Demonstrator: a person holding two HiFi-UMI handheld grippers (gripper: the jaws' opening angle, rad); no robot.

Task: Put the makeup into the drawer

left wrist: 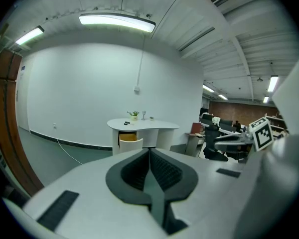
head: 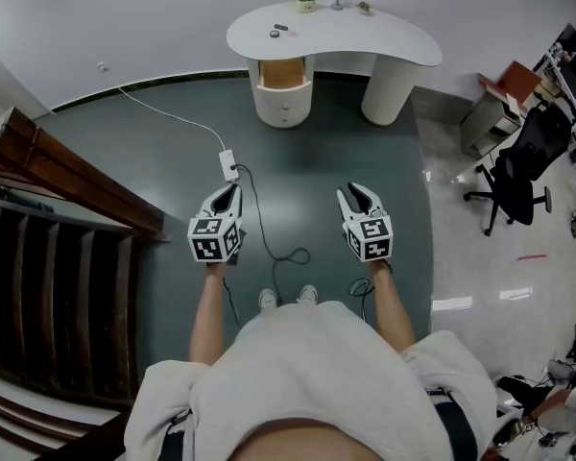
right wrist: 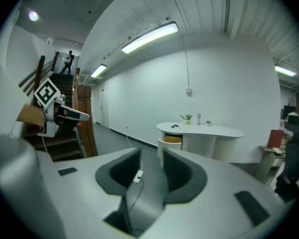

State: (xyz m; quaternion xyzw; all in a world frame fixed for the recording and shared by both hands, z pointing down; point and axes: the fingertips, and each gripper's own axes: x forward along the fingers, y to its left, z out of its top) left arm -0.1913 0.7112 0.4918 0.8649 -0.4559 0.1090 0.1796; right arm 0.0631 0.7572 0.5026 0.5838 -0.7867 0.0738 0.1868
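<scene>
The makeup (head: 277, 31) lies at the surface's (head: 403, 48) left end, above the open drawer (head: 284, 86); well apart from it hang the left claw (head: 231, 190), pressed together, and the right claw (head: 355, 191), slightly parted and empty.

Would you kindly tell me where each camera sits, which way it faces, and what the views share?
Head view: on the person's head, looking steeply down; shows forearms, shoes, left gripper, right gripper, white desk ahead.
Left gripper view: rides the left gripper, facing the desk over shut jaws.
Right gripper view: rides the right gripper, facing the desk over parted, empty jaws.
Shared: all three show the desk's open drawer.
</scene>
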